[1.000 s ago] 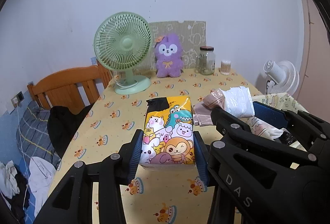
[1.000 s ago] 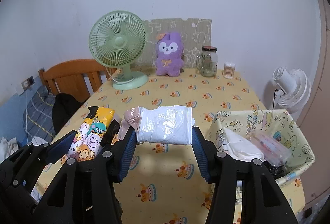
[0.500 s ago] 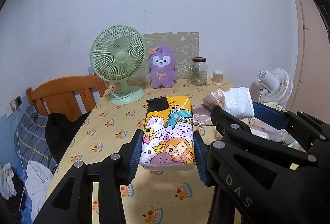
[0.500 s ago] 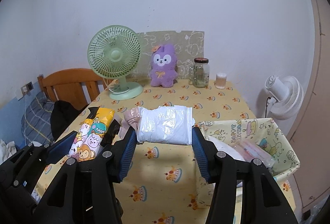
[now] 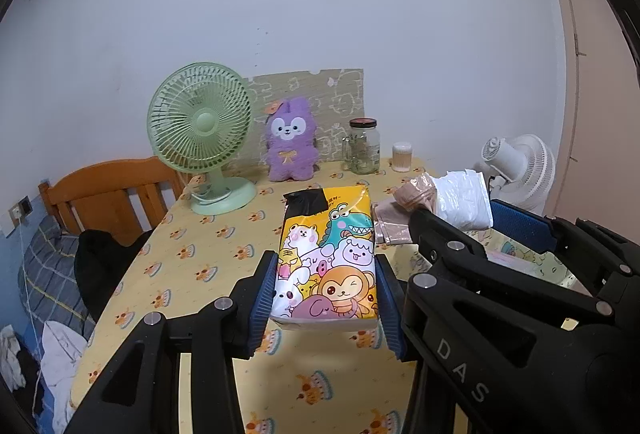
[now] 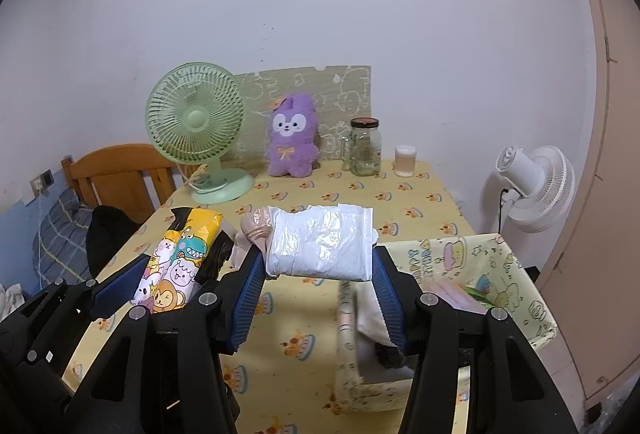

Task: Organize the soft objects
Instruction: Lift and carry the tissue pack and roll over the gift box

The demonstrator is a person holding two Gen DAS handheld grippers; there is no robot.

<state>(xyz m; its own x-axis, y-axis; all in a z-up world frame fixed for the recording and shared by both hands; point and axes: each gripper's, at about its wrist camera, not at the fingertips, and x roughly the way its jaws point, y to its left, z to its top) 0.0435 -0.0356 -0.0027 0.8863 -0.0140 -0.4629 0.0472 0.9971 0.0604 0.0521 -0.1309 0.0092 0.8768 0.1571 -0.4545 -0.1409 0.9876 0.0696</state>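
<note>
My left gripper [image 5: 325, 298] is shut on a yellow cartoon-animal tissue pack [image 5: 330, 254], held above the table; the pack also shows in the right wrist view [image 6: 180, 262]. My right gripper [image 6: 318, 298] is shut on a white plastic-wrapped soft pack [image 6: 320, 244] with a pink-beige cloth [image 6: 256, 226] bunched at its left end. That pack also shows in the left wrist view [image 5: 464, 200]. A yellow patterned fabric basket [image 6: 496, 266] sits at the table's right, below and right of the right gripper, with soft items inside.
At the back of the yellow tablecloth [image 6: 320, 190] stand a green fan [image 6: 198, 130], a purple plush [image 6: 291, 136], a glass jar [image 6: 365, 148] and a small cup [image 6: 405, 161]. A wooden chair [image 6: 120, 170] is at left, a white fan [image 6: 532, 186] at right.
Both grippers have risen with their packs, so the table and its back objects look lower and farther. The basket now lies closer under the right gripper.
</note>
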